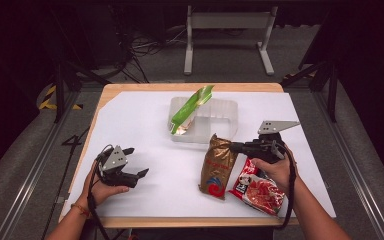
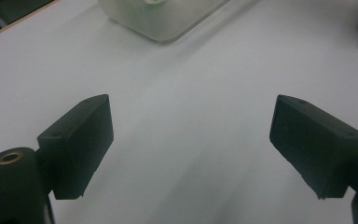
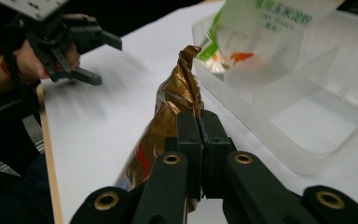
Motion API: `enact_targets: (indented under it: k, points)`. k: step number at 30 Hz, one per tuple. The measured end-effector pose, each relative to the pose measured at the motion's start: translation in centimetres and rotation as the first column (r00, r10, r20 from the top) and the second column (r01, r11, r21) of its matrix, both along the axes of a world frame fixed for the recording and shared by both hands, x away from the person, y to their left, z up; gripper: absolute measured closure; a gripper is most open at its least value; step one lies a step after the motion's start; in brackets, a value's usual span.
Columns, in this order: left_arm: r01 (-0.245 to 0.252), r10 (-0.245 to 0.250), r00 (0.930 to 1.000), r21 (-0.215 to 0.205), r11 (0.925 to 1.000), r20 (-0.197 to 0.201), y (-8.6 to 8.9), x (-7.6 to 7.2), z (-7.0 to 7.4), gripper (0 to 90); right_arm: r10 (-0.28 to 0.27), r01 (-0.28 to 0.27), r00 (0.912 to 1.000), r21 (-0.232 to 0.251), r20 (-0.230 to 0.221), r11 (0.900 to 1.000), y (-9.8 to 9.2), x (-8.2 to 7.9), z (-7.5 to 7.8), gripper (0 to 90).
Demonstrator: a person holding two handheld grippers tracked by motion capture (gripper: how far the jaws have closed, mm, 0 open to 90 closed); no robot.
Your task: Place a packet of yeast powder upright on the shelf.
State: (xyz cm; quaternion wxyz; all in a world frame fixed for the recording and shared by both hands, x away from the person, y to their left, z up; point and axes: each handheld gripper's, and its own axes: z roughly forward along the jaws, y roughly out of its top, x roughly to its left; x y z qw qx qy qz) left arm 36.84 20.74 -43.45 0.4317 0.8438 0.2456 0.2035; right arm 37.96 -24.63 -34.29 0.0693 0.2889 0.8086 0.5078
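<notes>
1. From above, the white worktop [image 1: 140, 125] carries a clear plastic tub [image 1: 220, 117] with a green packet [image 1: 190, 110] leaning in it, a brown packet [image 1: 218, 167] standing just in front of the tub, and a red packet [image 1: 257, 190] lying beside it. The right claw [image 1: 236, 147] meets the brown packet's upper edge from the right; the left claw [image 1: 136, 162], held in the left hand [image 1: 102, 187], rests well apart with its jaws spread.
2. Along the left claw [image 2: 189, 149], both black jaws stand wide apart over bare worktop [image 2: 191, 70], nothing between them; a tub corner [image 2: 158, 21] lies ahead.
3. Along the right claw [image 3: 200, 126], the jaws are pressed together, pinching the crumpled brown packet [image 3: 175, 98], with the tub [image 3: 307, 116] and green packet [image 3: 261, 28] just beside it.
</notes>
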Motion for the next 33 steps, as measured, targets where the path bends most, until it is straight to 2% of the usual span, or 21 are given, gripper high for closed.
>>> enact_targets:
  k: [8, 13, 16, 19, 25, 30, 33]
  points:
    - [0.001, -0.001, 1.0, -0.006, 1.0, 0.001, 0.1, 0.0, 0.1, 14.5, -0.011, 0.007, 0.9971, 0.059, 0.075, 0.998, -0.1, -0.9, 2.1, 89.3]
    - [0.0, 0.0, 1.0, -0.013, 0.9999, 0.002, 0.2, 0.0, 0.2, 14.5, -0.019, 0.01, 0.9956, 0.102, 0.092, 0.995, -0.2, -0.9, 2.9, 89.3]
    - [-0.006, 0.006, 1.0, -0.022, 0.9997, 0.004, 0.3, 0.0, 0.2, 14.5, -0.044, 0.029, 0.9936, 0.137, 0.104, 0.99, -0.3, -0.8, 3.4, 89.3]
    - [-0.004, 0.004, 1.0, -0.023, 0.9997, 0.004, 0.3, 0.0, 0.2, 14.5, -0.078, 0.055, 0.9891, 0.18, 0.125, 0.982, -0.4, -0.7, 3.8, 89.4]
    - [-0.01, 0.011, 0.9998, -0.028, 0.9996, 0.014, 0.4, -0.1, 0.3, 14.7, -0.122, 0.083, 0.9783, 0.224, 0.168, 0.971, 0.1, -0.6, 4.6, 89.6]
    - [-0.014, 0.015, 0.9997, -0.028, 0.9995, 0.02, 0.5, -0.1, 0.4, 14.7, -0.183, 0.132, 0.9698, 0.284, 0.161, 0.95, 0.3, 0.3, 5.0, 89.7]
    - [-0.014, 0.015, 0.9996, -0.032, 0.9994, 0.023, 0.5, -0.1, 0.4, 15.1, -0.231, 0.179, 0.9593, 0.284, 0.162, 0.942, 0.9, 0.9, 5.1, 89.6]
